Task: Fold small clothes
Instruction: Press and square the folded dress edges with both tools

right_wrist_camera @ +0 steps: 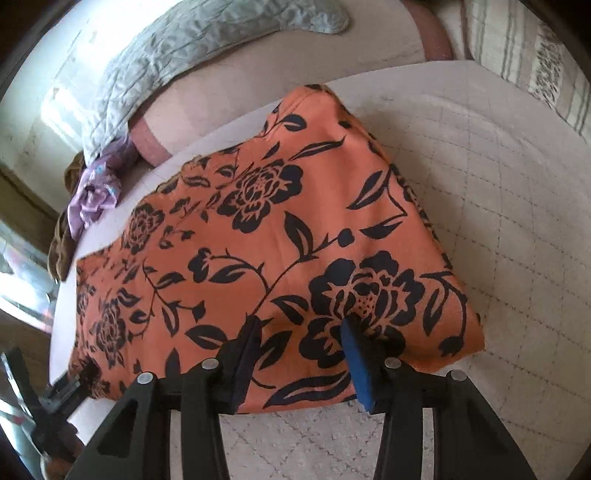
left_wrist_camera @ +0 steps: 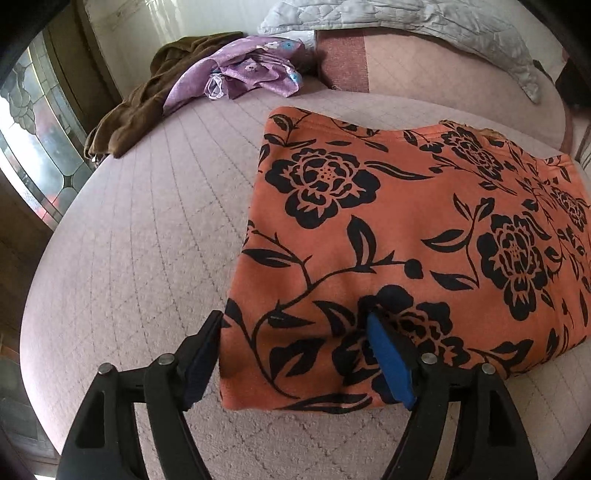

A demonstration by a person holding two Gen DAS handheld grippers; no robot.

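A folded orange cloth with black flowers (left_wrist_camera: 406, 229) lies flat on a pale quilted bed (left_wrist_camera: 147, 240). My left gripper (left_wrist_camera: 290, 326) straddles the cloth's near left corner. Its left finger stands just outside the cloth's edge and its blue pad (left_wrist_camera: 388, 358) dents the top, so the jaws are wide apart and open. In the right wrist view the same cloth (right_wrist_camera: 258, 240) fills the middle. My right gripper (right_wrist_camera: 299, 328) sits at its near edge, with both pads pressed into a raised hump of fabric. The left gripper's black frame (right_wrist_camera: 62, 387) shows at the cloth's far left corner.
A brown garment (left_wrist_camera: 136, 110) and a purple flowered cloth (left_wrist_camera: 251, 70) lie heaped at the bed's far left. A grey quilted cover (left_wrist_camera: 424, 26) lies along the back. A leaded window (left_wrist_camera: 37, 147) is at the left. A striped cushion (right_wrist_camera: 535, 55) sits at the far right.
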